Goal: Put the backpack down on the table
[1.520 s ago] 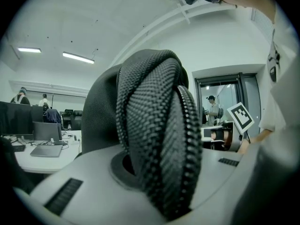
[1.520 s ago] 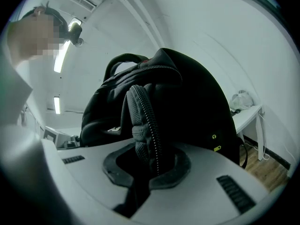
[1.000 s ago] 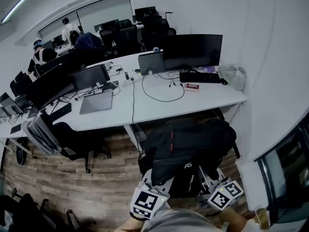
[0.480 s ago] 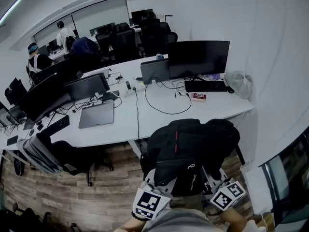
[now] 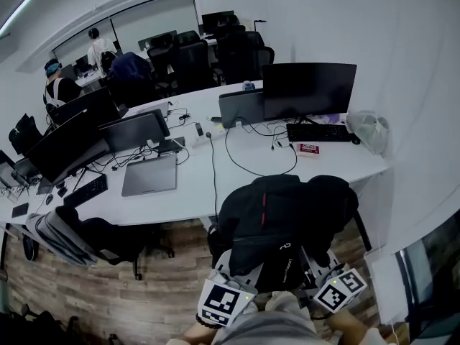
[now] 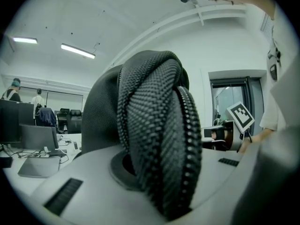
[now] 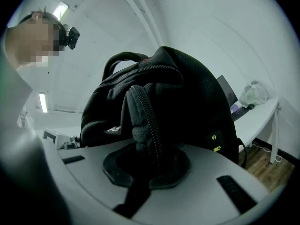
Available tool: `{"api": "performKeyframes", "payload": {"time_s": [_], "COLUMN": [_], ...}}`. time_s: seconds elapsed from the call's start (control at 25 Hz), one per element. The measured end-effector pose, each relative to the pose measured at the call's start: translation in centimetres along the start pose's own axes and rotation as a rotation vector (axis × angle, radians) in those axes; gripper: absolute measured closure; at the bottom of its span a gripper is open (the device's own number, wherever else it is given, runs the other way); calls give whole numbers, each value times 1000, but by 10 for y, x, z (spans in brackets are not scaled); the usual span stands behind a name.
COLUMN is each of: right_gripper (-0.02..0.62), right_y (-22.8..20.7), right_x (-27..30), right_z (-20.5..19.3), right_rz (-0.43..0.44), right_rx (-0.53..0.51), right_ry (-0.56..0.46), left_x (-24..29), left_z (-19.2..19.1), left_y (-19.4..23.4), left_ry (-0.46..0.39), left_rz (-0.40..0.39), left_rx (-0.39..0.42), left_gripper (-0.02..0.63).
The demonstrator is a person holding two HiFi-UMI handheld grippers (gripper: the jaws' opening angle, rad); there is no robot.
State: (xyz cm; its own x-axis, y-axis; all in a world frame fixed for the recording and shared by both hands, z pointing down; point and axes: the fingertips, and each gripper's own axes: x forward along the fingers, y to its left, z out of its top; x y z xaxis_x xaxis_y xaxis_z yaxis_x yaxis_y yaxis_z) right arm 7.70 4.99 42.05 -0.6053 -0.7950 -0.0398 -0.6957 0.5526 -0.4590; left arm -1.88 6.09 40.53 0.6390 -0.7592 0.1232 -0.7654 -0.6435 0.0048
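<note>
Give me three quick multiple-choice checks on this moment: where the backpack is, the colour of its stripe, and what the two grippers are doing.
1. Where is the backpack relative to the table?
A) lying flat on it
B) held up in front of its near edge, not resting on it
C) under it, on the ground

2. What colour is the stripe on the backpack's top?
A) yellow
B) red
C) blue

3. What state are the left gripper and right gripper in?
A) both open, clear of the backpack
B) only the left shut on it
C) both shut on it

Answers:
1 B: the head view shows it hanging at the grippers, over the wooden floor.
2 B: a thin red line runs down the black fabric.
3 C: each gripper view shows a padded strap pinched between the fingers.
</note>
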Motion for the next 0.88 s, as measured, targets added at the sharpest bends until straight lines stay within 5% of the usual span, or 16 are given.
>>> {"api": "performKeyframes", "payload": {"time_s": [0.88], "right_gripper": [565], "right_y": [-123], "right_x": [165], "right_z": [62], "right_rz": [186], "right_rx": [-11], "right_ry": [90], "left_x": [156], "left_z": [22], "left_y": [114], "left_ry": [7], "left_rz": [197], "left_rx": [-15], "left_gripper": [551]}}
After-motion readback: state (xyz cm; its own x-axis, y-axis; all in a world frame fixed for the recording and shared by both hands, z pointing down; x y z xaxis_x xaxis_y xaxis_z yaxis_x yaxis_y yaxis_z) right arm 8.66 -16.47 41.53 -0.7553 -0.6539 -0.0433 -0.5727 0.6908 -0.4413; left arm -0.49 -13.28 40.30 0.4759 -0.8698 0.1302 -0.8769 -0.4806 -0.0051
